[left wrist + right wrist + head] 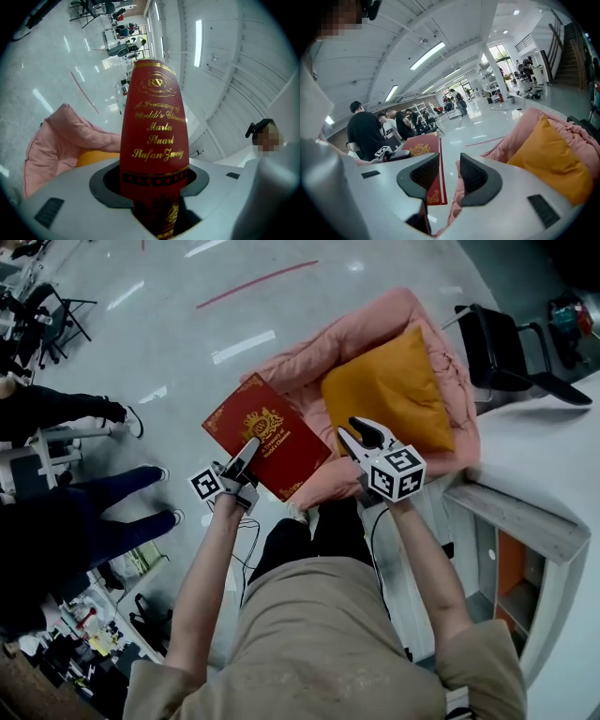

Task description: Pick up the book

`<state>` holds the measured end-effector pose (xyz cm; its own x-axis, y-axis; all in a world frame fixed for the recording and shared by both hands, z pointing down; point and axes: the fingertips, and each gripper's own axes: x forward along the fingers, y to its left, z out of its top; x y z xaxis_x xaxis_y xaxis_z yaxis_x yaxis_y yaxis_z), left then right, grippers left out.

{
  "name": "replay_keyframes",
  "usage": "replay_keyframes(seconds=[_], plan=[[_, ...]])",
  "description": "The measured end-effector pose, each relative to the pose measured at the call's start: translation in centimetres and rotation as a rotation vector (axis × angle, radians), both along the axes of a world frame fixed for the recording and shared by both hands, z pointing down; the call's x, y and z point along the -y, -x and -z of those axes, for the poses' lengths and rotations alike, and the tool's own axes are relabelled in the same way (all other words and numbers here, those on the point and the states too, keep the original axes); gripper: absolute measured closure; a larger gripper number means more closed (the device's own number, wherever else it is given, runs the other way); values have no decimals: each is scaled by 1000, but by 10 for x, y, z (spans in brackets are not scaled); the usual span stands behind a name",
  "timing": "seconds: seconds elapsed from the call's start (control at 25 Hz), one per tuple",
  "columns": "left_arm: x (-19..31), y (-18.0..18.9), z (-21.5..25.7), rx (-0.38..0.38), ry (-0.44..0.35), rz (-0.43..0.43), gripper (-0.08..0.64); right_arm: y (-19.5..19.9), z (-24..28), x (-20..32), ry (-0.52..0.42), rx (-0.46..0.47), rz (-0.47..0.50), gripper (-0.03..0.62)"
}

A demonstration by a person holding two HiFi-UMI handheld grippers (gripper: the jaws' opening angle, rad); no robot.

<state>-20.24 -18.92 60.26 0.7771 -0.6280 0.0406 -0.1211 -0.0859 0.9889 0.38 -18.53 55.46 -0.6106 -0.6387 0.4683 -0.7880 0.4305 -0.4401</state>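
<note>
Item one, the left tongs [246,457]: we record them clamped on the near edge of the book [265,435], with their own view showing the red spine [154,140] standing straight up out of the closed jaws [152,180], gilt script running down it. Item two, the right tongs [361,432]: we note the jaws parted with nothing between them [450,176]; they are held just to the right of the book, and their marker cube [397,472] faces up toward the head camera. Item three, the book itself: red cover, gold crest and corner ornaments, held out flat in front of the person above the floor [169,324]. In the head view its right corner overlaps the rim of the pink cushioned seat [375,343], though we cannot tell whether they touch; in the right gripper view the same cover [423,150] shows behind the left-hand jaw. Item four, an orange pillow [389,390] lying in the pink seat, near the right tongs. Further out we list a red line [258,284] on the glossy grey floor, a black chair [497,348] beyond the seat, a white desk [553,446] at the right edge, and people in dark clothes [112,488] standing to the left, some also seen in the right gripper view [365,129].
</note>
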Motion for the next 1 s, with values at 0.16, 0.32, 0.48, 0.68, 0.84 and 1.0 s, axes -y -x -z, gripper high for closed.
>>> replay_keyframes(seconds=[0.16,0.32,0.48,0.68,0.84,1.0], plan=[[-2,5,-1,63,0,-15,318,-19,7,4,1,-5,16,468],[11,6,21,42,-41,-8,318,-28,15,27,-19,-18,48,468],[13,-7,39,-2,-47,-17,318,-40,20,34,0,-31,77,468],[26,-24,55,-6,-58,-27,318,-52,31,49,-16,-39,109,468],[28,-32,70,-18,-79,-30,317,-56,43,55,-28,-41,118,468],[24,-37,80,-29,-100,-18,317,-62,52,56,-45,-34,125,466]])
